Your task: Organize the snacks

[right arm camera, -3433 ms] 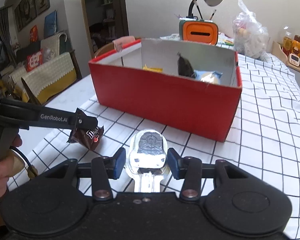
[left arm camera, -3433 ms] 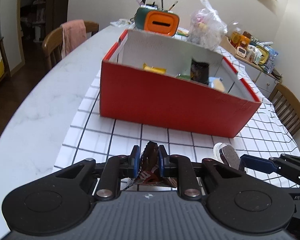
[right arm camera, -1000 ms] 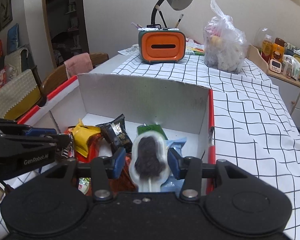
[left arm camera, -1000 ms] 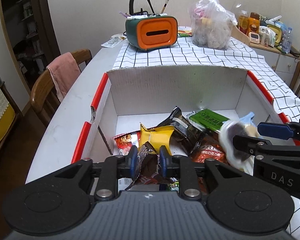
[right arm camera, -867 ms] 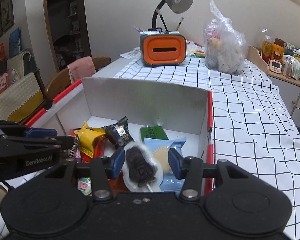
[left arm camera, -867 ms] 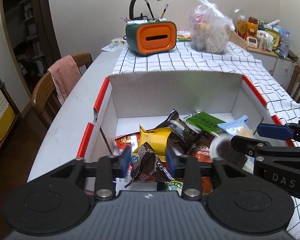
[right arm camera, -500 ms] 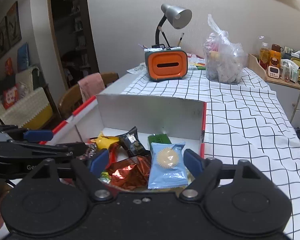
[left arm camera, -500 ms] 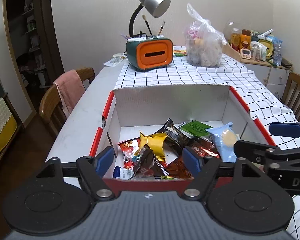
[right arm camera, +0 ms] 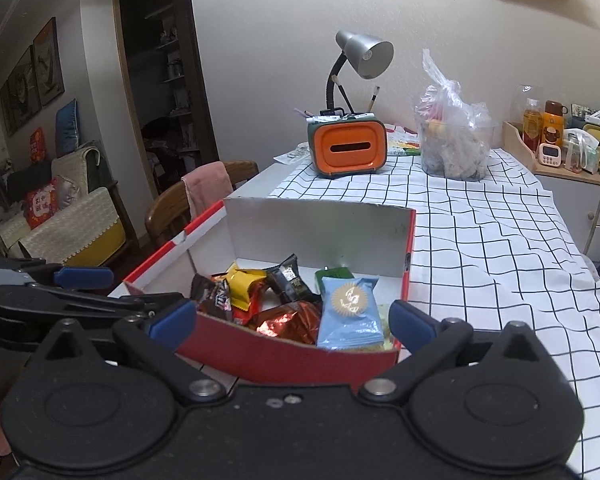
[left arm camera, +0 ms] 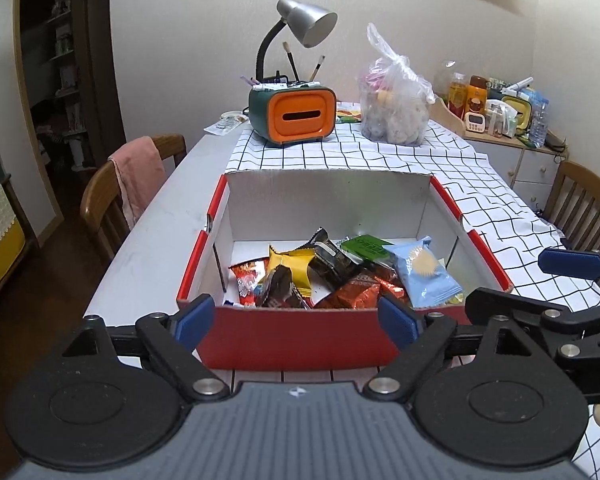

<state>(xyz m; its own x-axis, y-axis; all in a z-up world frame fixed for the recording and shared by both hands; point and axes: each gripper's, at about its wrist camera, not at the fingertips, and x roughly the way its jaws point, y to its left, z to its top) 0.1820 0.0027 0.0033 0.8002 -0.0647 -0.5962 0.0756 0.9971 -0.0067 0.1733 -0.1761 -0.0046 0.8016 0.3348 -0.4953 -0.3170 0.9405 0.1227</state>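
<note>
A red cardboard box (left arm camera: 296,340) with a white inside stands on the checked tablecloth; it also shows in the right wrist view (right arm camera: 284,360). Several snack packets lie in it: a brown chocolate pack (left arm camera: 278,290), a yellow pack (left arm camera: 294,266), a light blue biscuit pack (left arm camera: 422,272) (right arm camera: 348,312) and a copper foil pack (right arm camera: 288,322). My left gripper (left arm camera: 294,322) is open and empty, held just in front of the box's near wall. My right gripper (right arm camera: 292,324) is open and empty, at the box's near right corner.
An orange and green pen holder (left arm camera: 300,114) with a grey desk lamp (left arm camera: 306,22) stands at the far end of the table. A clear plastic bag (left arm camera: 394,108) sits beside it. Wooden chairs stand at the left (left arm camera: 112,200) and right (left arm camera: 588,208).
Both grippers opened and dropped their loads into the box: the left the brown chocolate pack, the right a white-wrapped snack. Both then pulled back and up from the box.
</note>
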